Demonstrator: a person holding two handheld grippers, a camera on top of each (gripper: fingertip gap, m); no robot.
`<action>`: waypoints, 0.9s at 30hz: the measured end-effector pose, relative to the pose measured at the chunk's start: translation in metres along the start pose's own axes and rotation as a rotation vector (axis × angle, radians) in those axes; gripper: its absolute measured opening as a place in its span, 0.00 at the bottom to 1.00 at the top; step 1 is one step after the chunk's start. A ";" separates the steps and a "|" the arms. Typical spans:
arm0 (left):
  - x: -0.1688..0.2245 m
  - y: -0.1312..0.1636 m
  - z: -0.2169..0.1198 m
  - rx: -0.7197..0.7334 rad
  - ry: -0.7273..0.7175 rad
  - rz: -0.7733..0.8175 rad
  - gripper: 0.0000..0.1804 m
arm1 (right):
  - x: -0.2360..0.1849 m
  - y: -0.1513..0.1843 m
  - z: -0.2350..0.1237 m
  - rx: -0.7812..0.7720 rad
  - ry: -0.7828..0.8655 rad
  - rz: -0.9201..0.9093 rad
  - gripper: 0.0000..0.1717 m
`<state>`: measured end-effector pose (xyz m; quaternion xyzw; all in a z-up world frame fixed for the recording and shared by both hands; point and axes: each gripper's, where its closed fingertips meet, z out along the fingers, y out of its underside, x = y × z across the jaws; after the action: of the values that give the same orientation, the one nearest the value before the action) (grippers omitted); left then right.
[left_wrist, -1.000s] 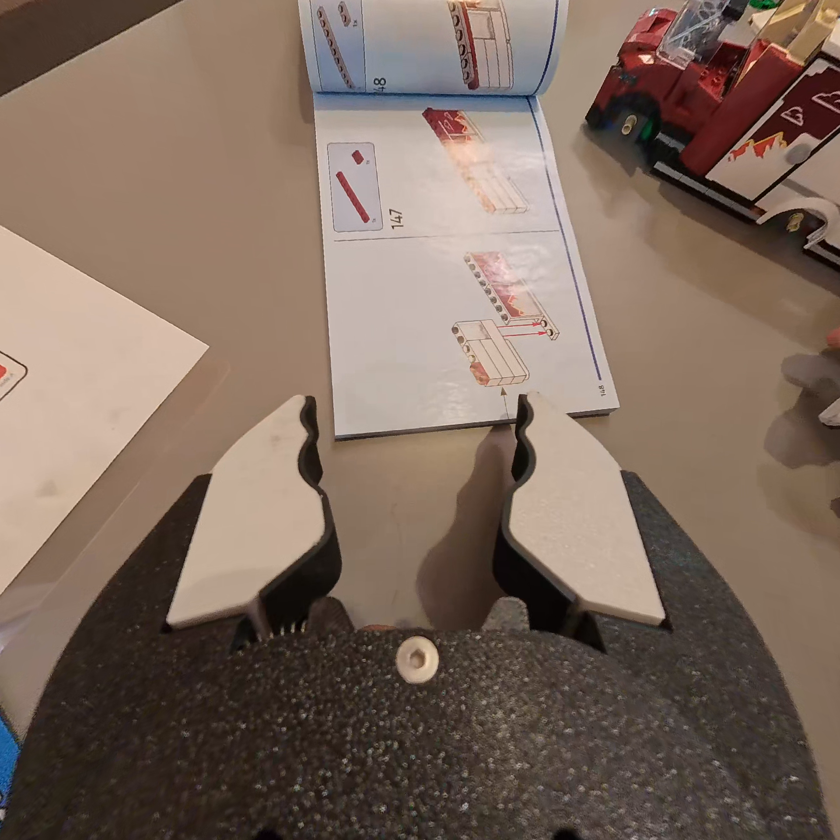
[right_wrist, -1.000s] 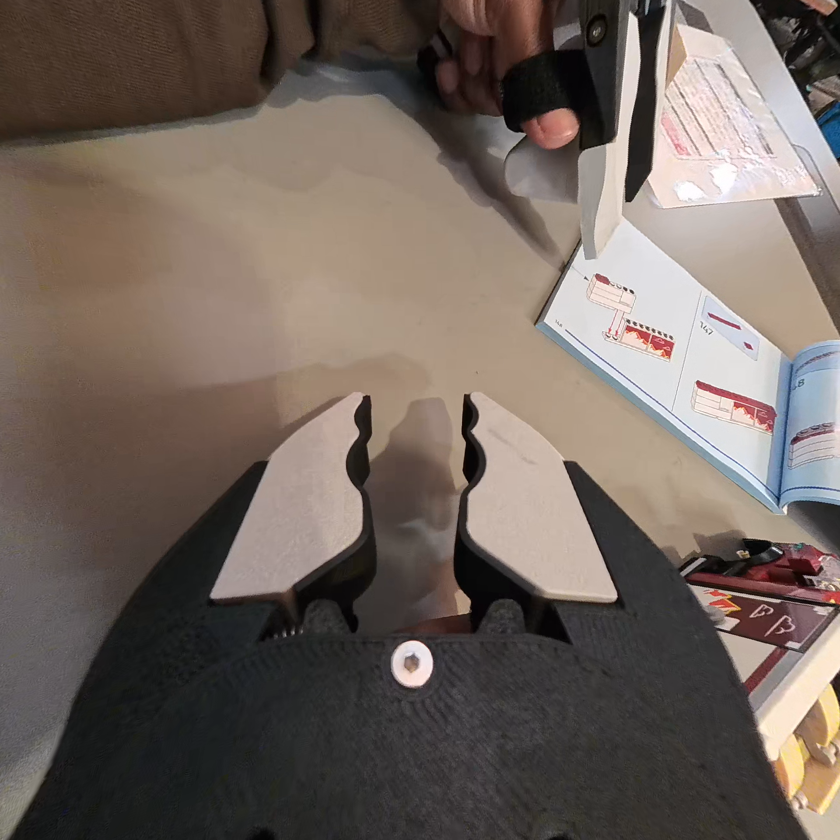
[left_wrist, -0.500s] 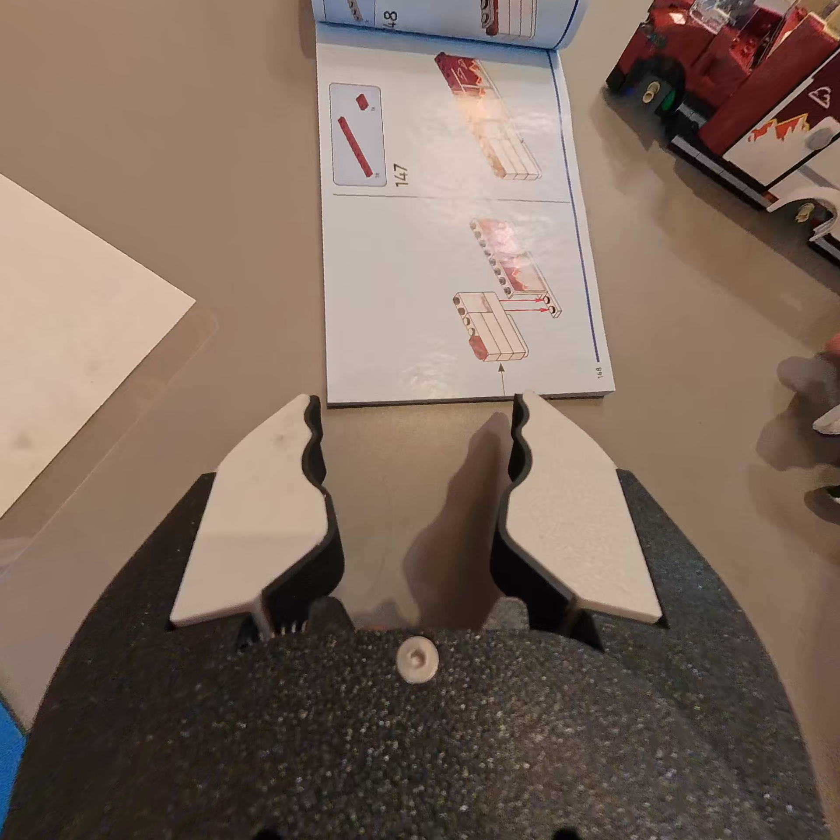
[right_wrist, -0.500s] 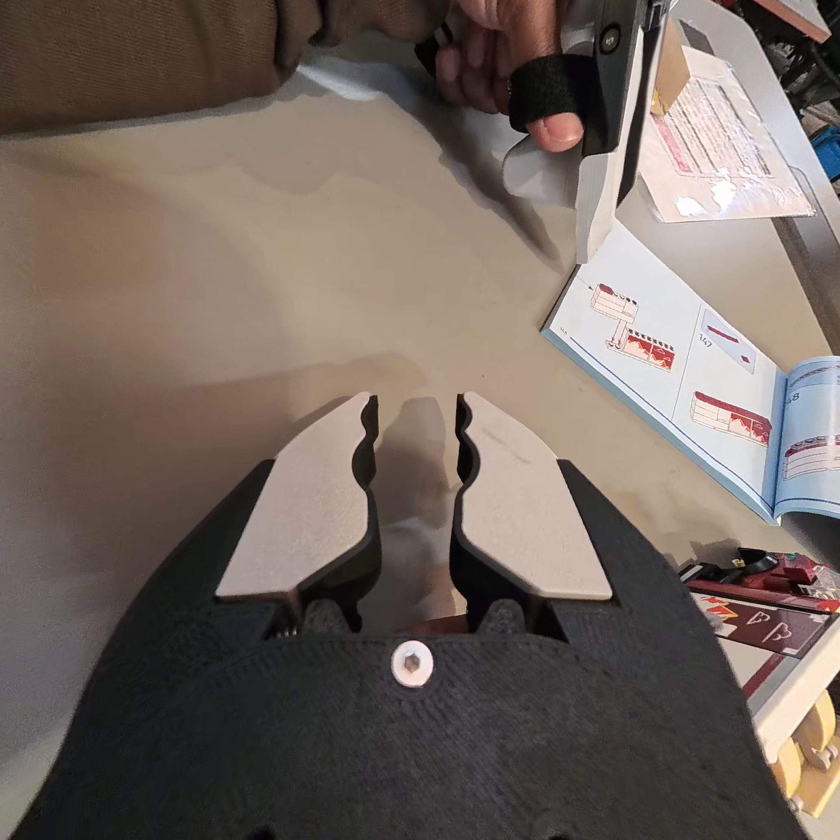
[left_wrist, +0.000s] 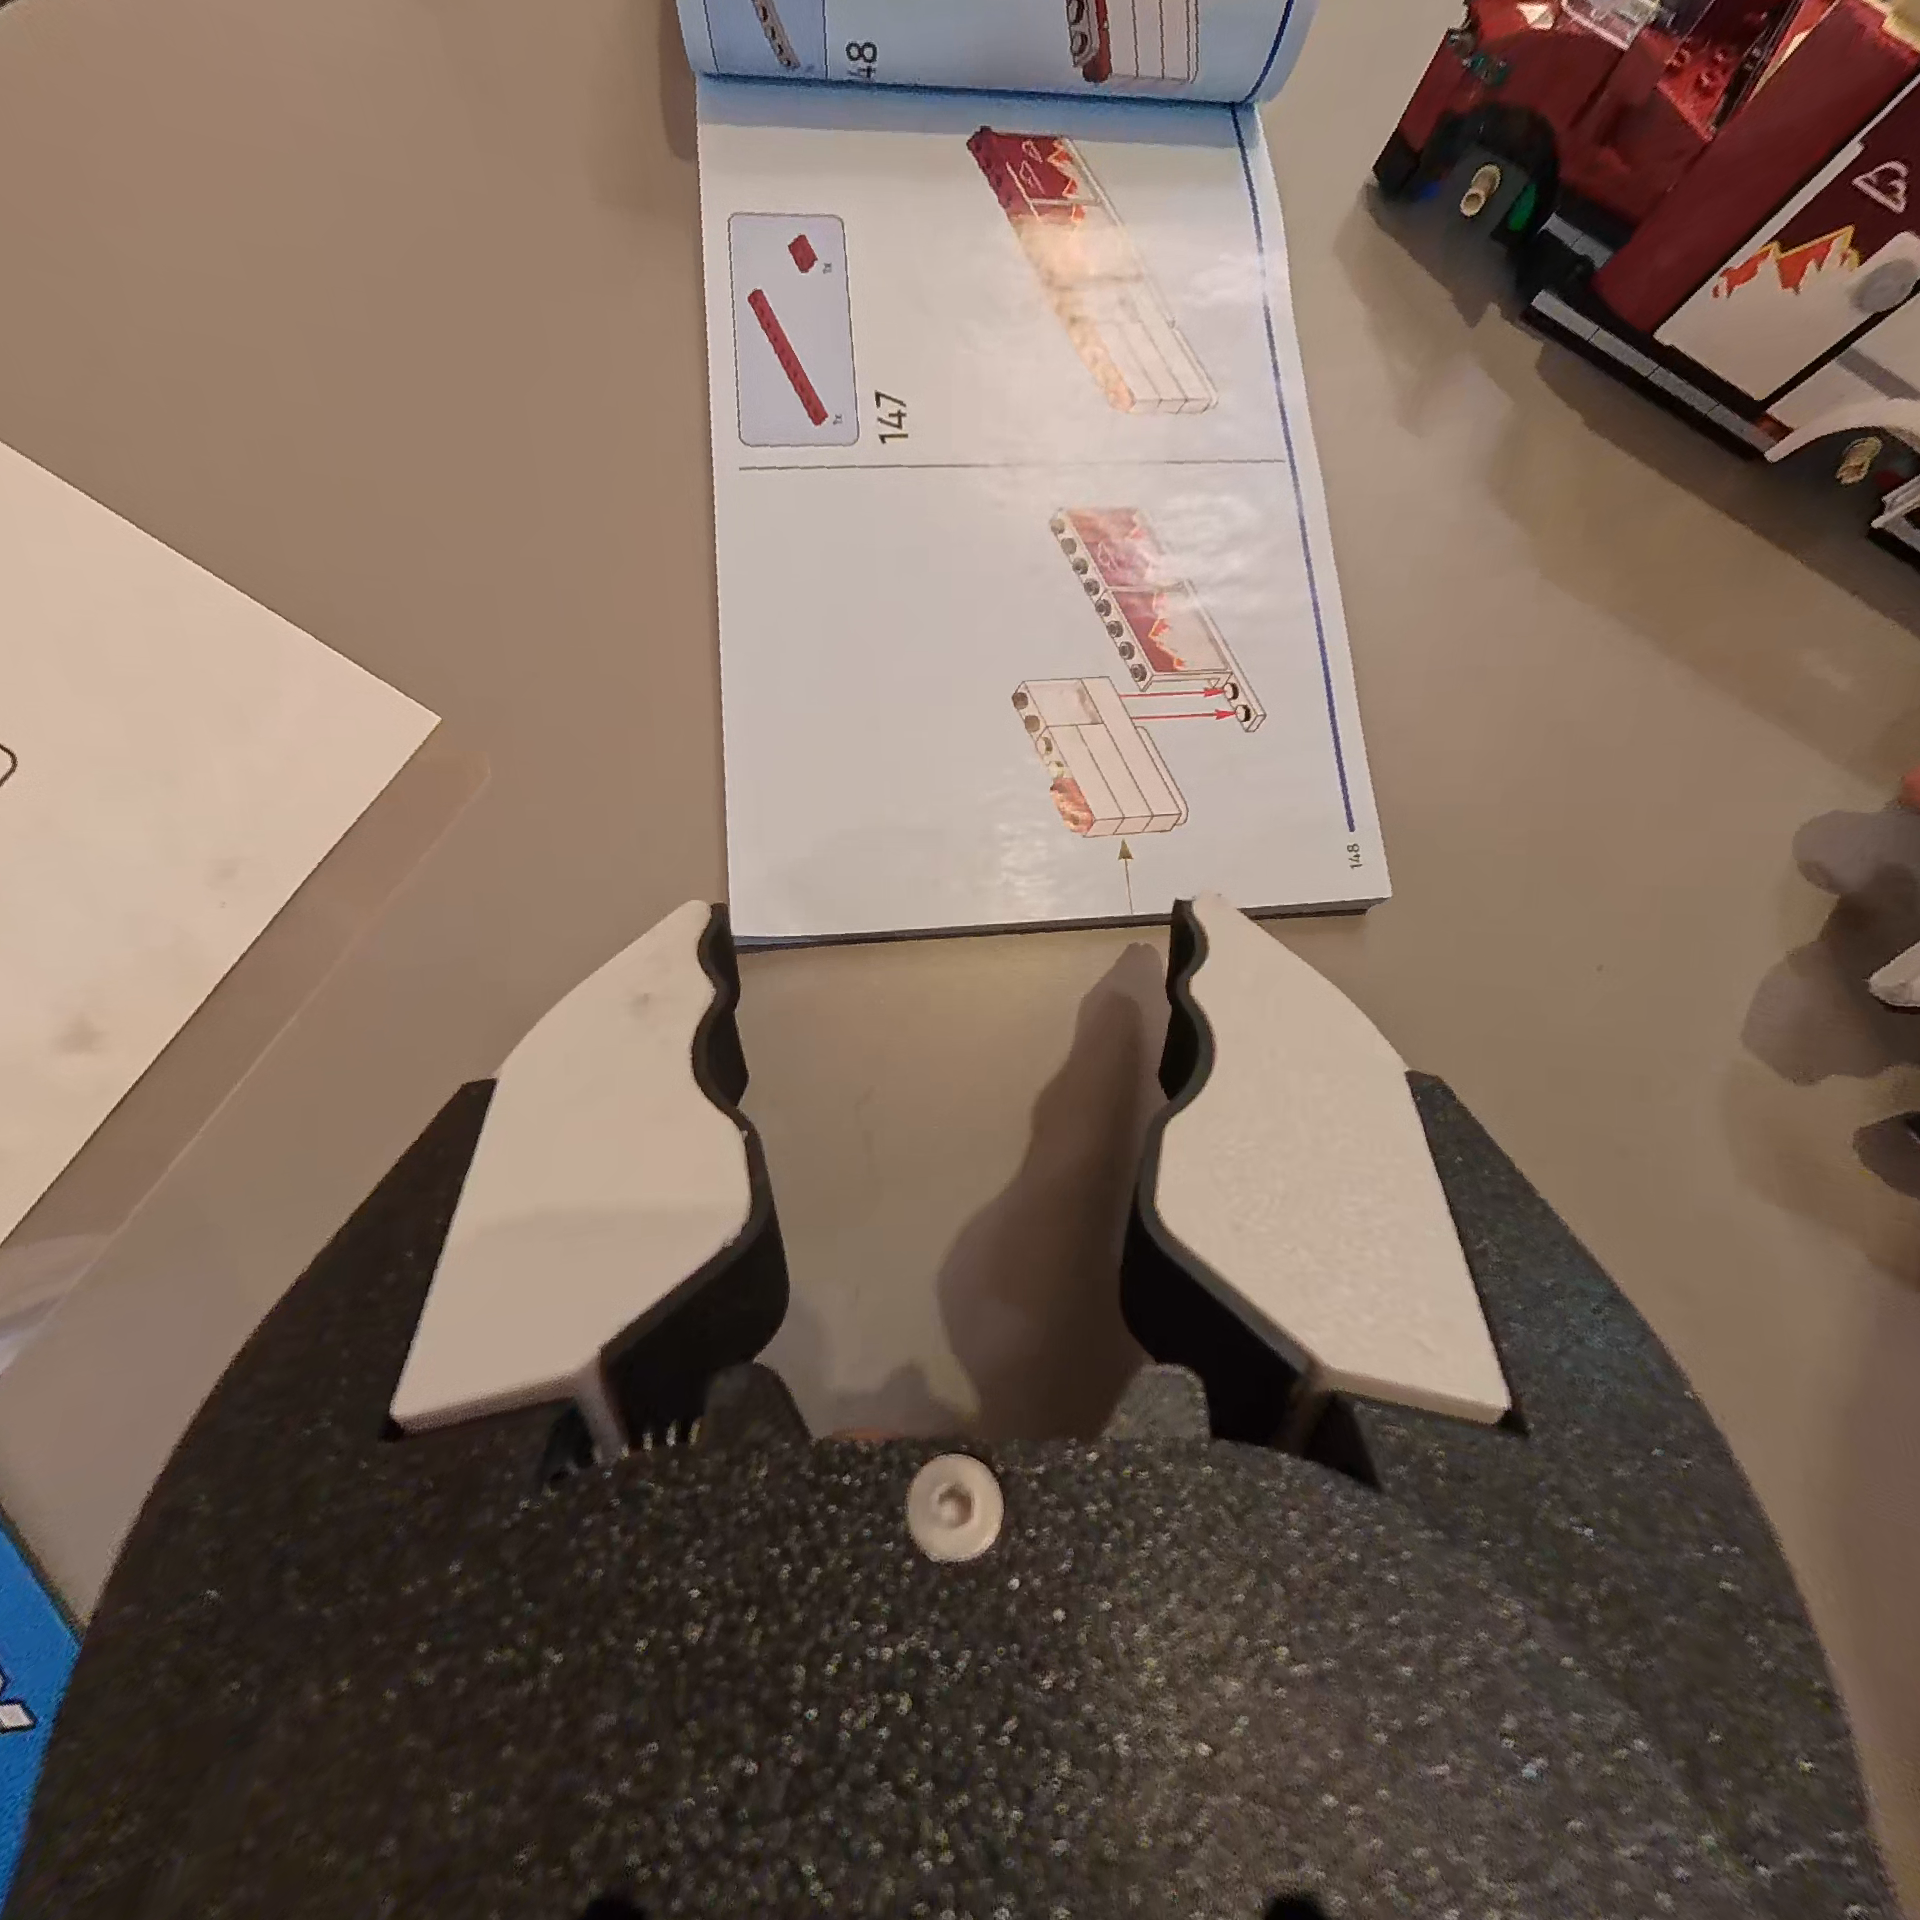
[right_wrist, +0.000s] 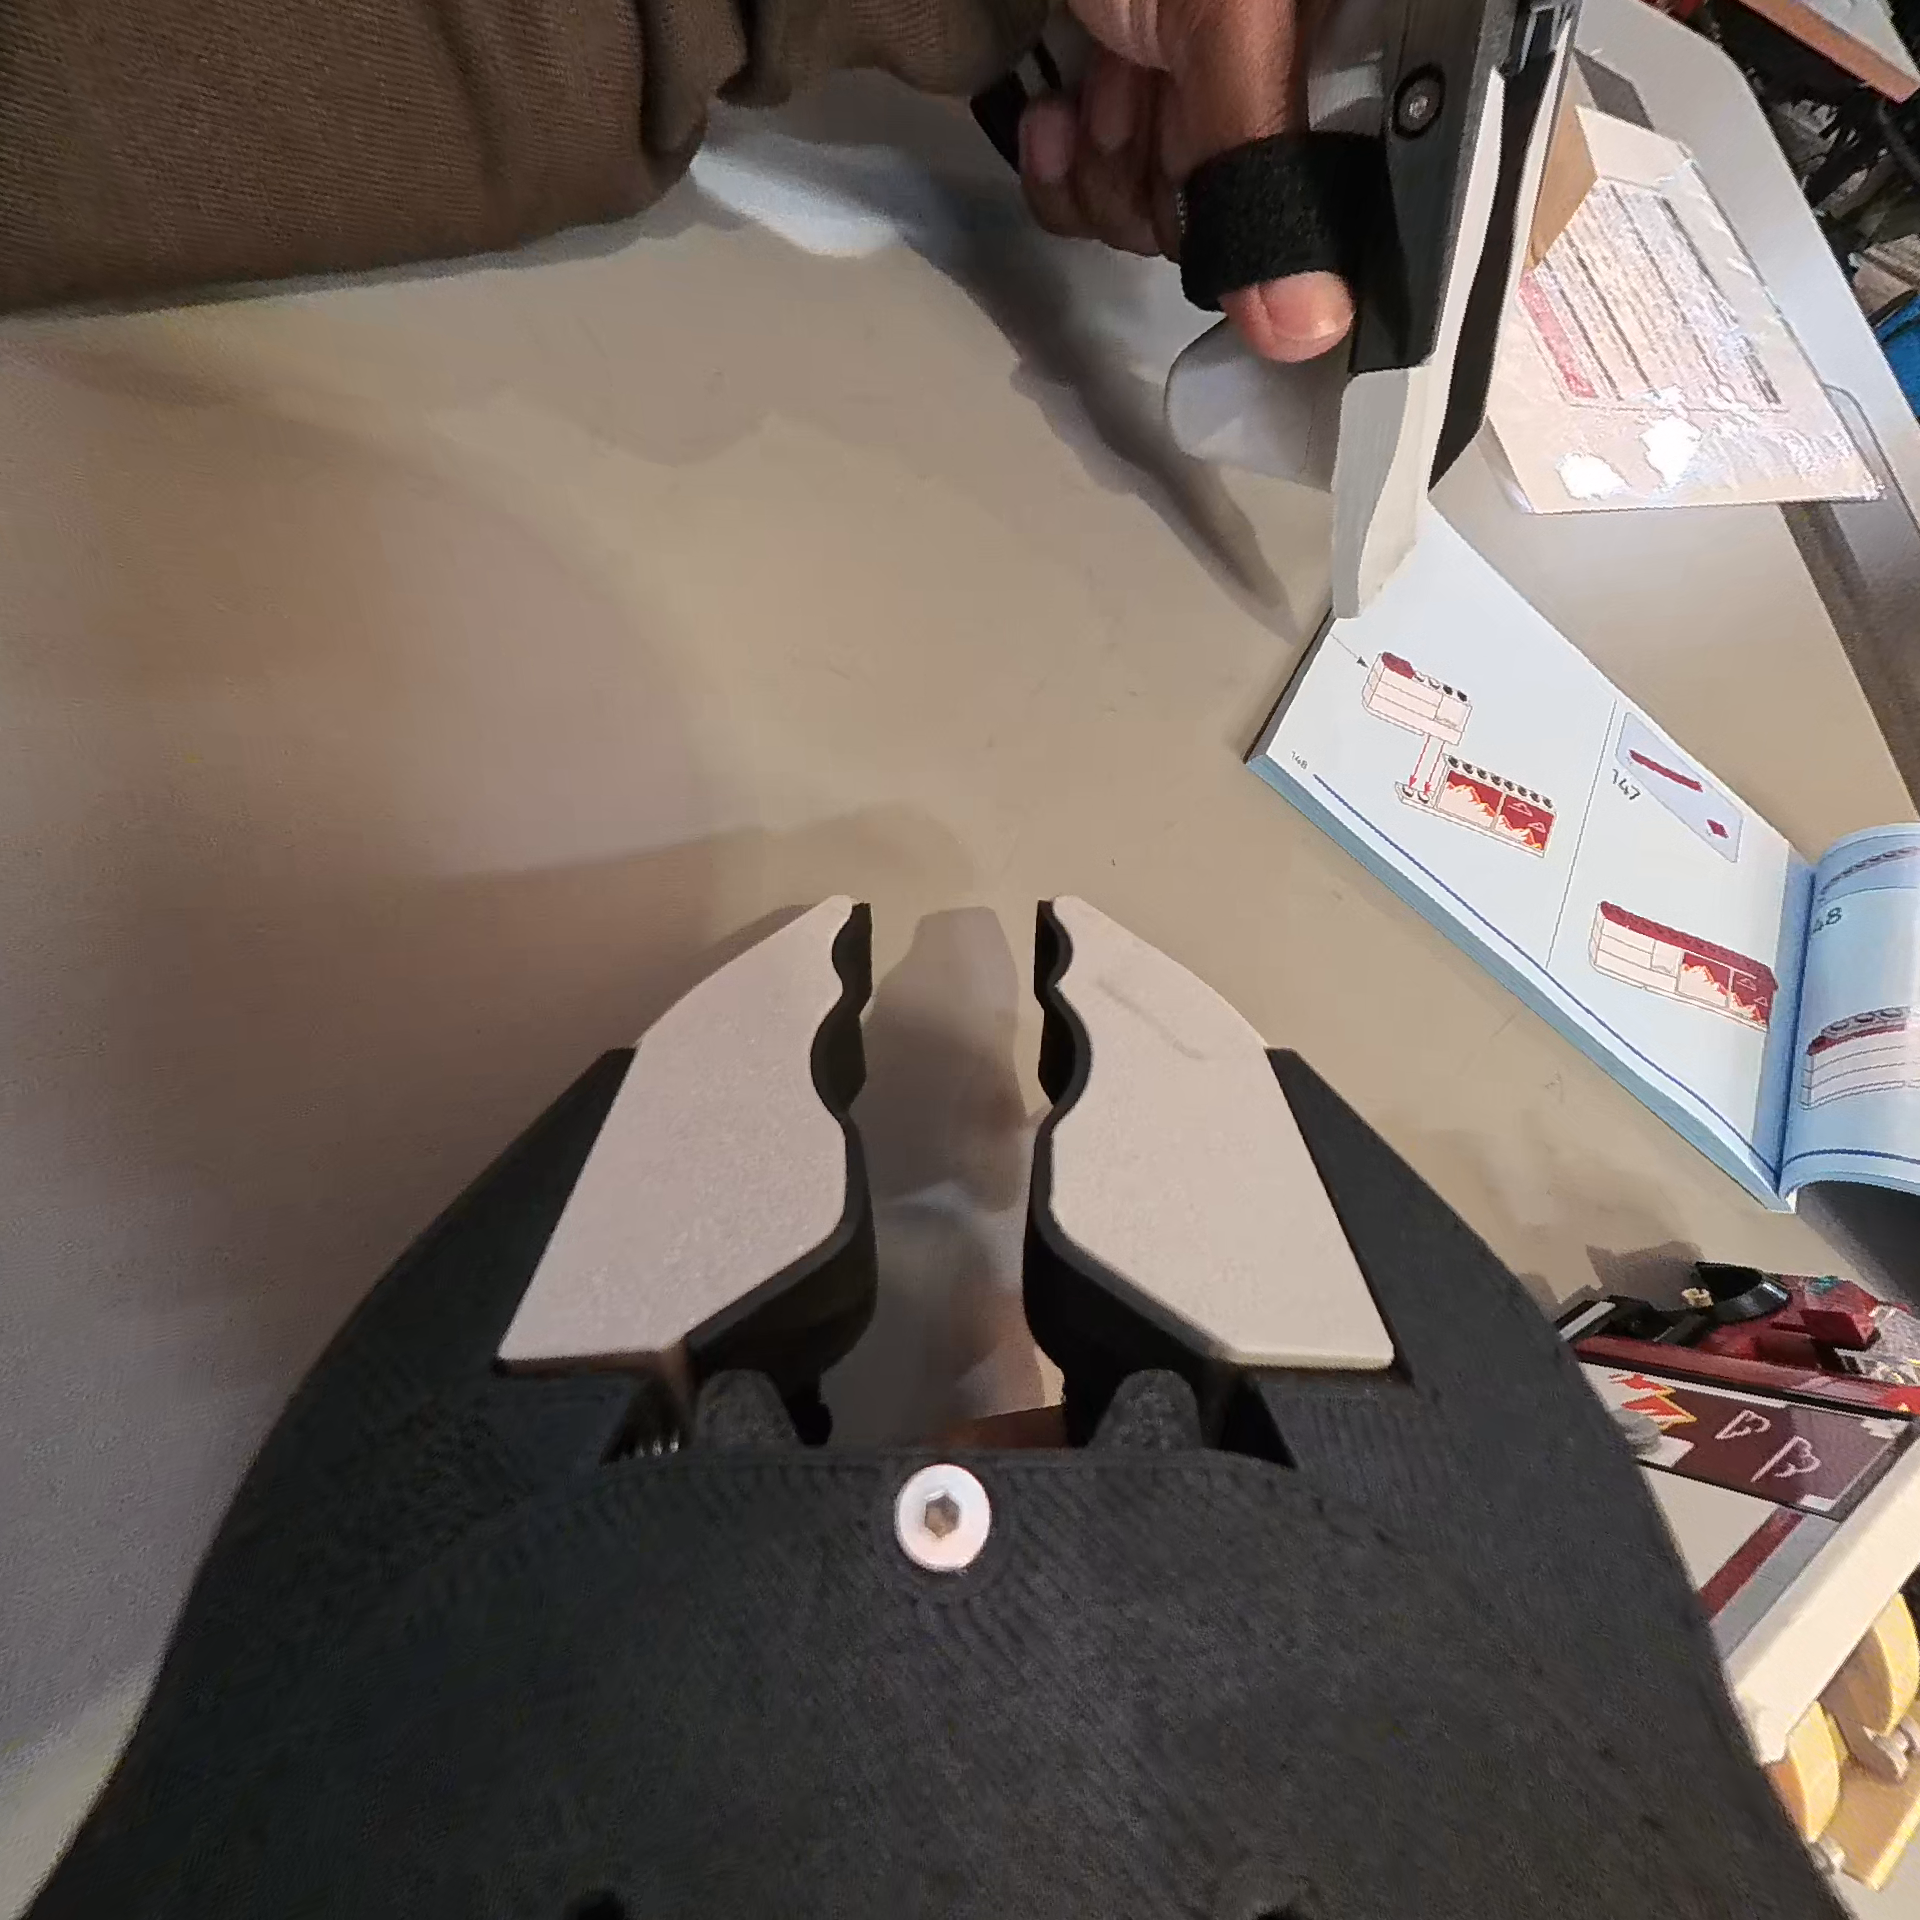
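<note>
An open instruction booklet (left_wrist: 935, 582) lies flat on the beige table (left_wrist: 416, 312). My left gripper (left_wrist: 951, 914) is open and empty, its fingertips right at the booklet's near edge. The right wrist view shows the booklet (right_wrist: 1621, 894) at the right, with the left gripper's fingers (right_wrist: 1382, 499) held by a hand just above its corner. My right gripper (right_wrist: 954, 914) hovers over bare table, jaws apart with nothing between them.
A red and white brick-built truck (left_wrist: 1704, 197) stands at the far right; it also shows in the right wrist view (right_wrist: 1766, 1455). A white sheet (left_wrist: 135, 748) lies at the left. A clear bag with a printed sheet (right_wrist: 1683, 353) lies beyond the booklet. A brown sleeve (right_wrist: 312, 135) crosses the top.
My left gripper has moved forward to the booklet's near edge, jaws narrowing slightly. My right gripper's jaws have narrowed on nothing.
</note>
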<state>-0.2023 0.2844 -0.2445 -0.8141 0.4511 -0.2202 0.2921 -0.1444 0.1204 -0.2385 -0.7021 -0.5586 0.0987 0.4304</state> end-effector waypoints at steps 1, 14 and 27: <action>0.000 0.000 0.000 0.001 -0.002 0.002 0.44 | 0.000 0.000 0.000 0.000 0.000 0.000 0.17; -0.009 -0.012 -0.006 0.084 -0.018 -0.071 0.25 | 0.002 -0.001 0.003 -0.003 0.006 0.005 0.17; -0.034 -0.007 -0.005 0.109 -0.086 -0.226 0.03 | 0.003 -0.002 0.003 -0.002 0.027 -0.008 0.16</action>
<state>-0.2180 0.3149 -0.2398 -0.8513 0.3311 -0.2408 0.3281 -0.1464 0.1247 -0.2378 -0.7014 -0.5558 0.0868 0.4378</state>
